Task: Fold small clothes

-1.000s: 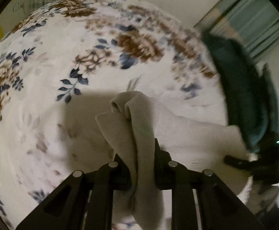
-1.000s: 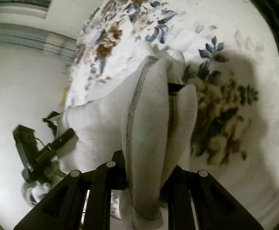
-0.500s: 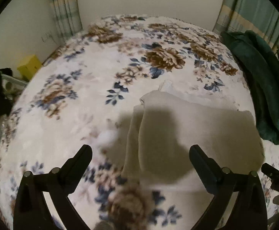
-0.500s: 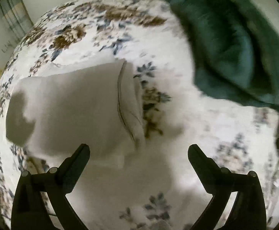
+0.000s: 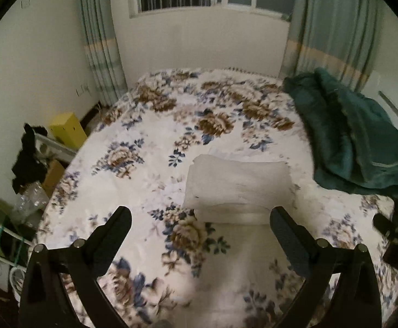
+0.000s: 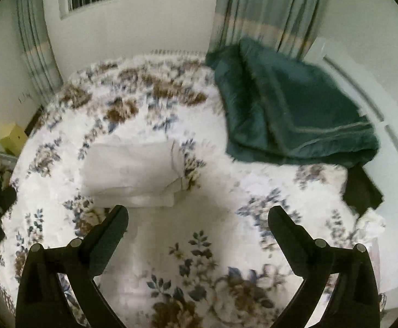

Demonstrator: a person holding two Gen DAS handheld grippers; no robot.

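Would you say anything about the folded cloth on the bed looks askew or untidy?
Mostly neat: the folded cloth lies flat on the floral bedspread, but its right end is bunched, with a loose hem sticking up.

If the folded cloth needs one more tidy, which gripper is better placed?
Probably left: the folded cloth lies centred between the open left gripper, but sits off to the side of the open right gripper.
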